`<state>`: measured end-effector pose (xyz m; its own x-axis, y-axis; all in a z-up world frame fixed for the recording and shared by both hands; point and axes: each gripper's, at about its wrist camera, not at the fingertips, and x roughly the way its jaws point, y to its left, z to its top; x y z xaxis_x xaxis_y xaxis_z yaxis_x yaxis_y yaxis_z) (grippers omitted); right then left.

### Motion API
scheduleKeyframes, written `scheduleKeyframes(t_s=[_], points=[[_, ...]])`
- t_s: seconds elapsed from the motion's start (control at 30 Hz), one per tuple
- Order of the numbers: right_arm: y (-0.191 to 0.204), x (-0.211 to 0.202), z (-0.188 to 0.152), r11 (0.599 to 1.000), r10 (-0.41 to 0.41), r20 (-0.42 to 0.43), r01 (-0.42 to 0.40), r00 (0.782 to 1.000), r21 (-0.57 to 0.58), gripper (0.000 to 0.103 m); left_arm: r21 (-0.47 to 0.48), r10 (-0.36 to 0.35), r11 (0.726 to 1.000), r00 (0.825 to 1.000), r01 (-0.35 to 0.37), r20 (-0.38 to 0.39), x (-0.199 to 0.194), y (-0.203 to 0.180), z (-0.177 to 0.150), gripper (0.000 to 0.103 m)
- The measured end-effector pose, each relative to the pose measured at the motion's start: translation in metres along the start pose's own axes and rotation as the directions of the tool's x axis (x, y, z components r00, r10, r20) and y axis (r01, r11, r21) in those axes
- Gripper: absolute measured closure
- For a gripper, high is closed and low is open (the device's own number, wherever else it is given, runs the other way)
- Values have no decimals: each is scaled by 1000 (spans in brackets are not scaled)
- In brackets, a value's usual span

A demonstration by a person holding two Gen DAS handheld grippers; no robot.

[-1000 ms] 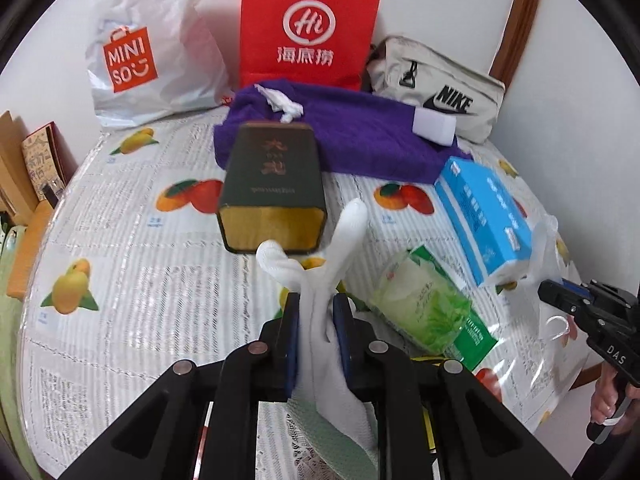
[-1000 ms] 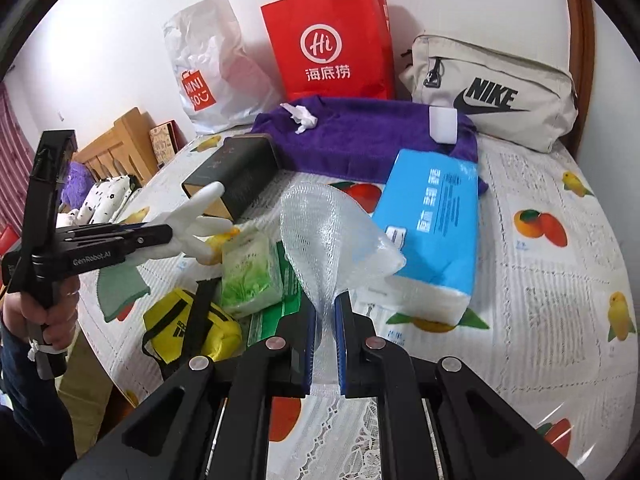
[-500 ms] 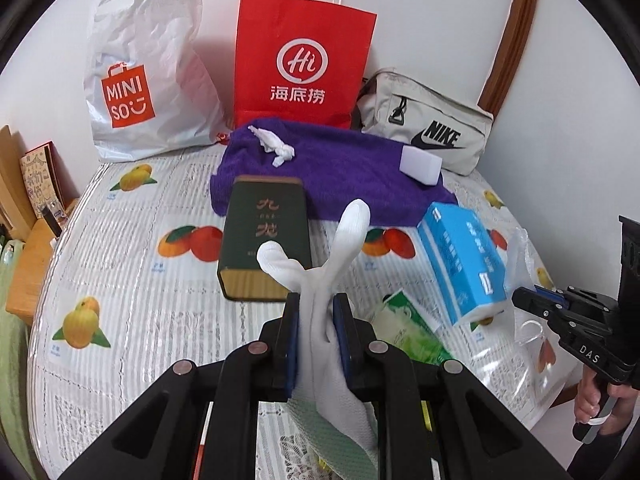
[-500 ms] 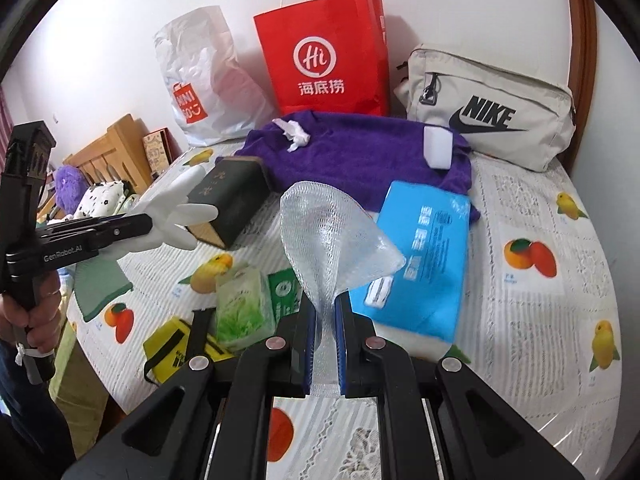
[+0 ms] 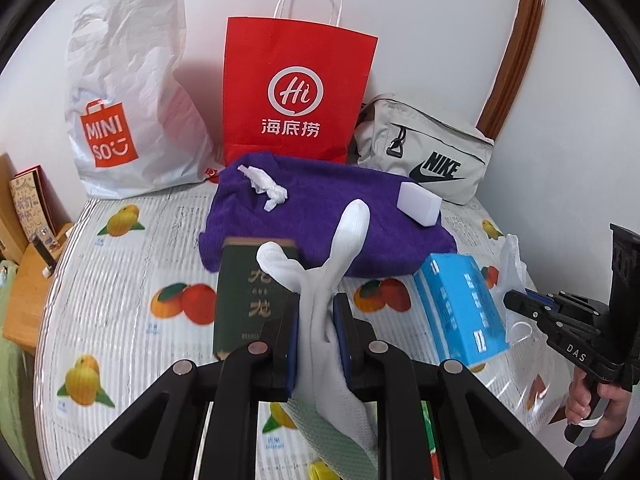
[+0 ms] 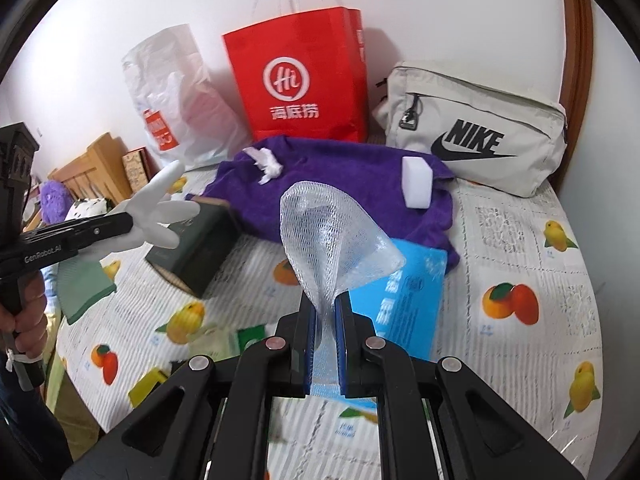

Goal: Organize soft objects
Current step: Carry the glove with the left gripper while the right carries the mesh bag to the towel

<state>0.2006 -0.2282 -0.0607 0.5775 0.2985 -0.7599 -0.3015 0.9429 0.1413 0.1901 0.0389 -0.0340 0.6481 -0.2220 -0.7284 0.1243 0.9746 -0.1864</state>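
Observation:
My left gripper (image 5: 316, 312) is shut on a white work glove (image 5: 320, 272) with a green cuff, held above the table; it also shows in the right wrist view (image 6: 156, 216). My right gripper (image 6: 324, 312) is shut on a clear bubble-wrap piece (image 6: 328, 236) that stands up above the jaws; it shows in the left wrist view (image 5: 510, 272) at the right. A purple towel (image 5: 328, 216) lies at the back with a crumpled white tissue (image 5: 266, 186) and a white sponge block (image 5: 418, 204) on it.
A dark green box (image 5: 250, 300) and a blue tissue pack (image 5: 460, 308) lie in front of the towel. A Miniso plastic bag (image 5: 128, 112), a red paper bag (image 5: 296, 92) and a Nike pouch (image 5: 428, 148) stand against the wall. The fruit-print tablecloth (image 5: 120, 280) covers the table.
Both grippers have lifted and pulled back, still holding the glove and the bubble wrap. The green packet and yellow item have dropped toward the lower edge of view.

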Motion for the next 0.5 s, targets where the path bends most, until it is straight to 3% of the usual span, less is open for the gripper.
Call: scheduleKeyframes(t_s=[0.5], points=[[-23,49,60,1000,-27,2,27,1000,12,94,-4,6,1000,1000,-6,-6,45,13,51,87]])
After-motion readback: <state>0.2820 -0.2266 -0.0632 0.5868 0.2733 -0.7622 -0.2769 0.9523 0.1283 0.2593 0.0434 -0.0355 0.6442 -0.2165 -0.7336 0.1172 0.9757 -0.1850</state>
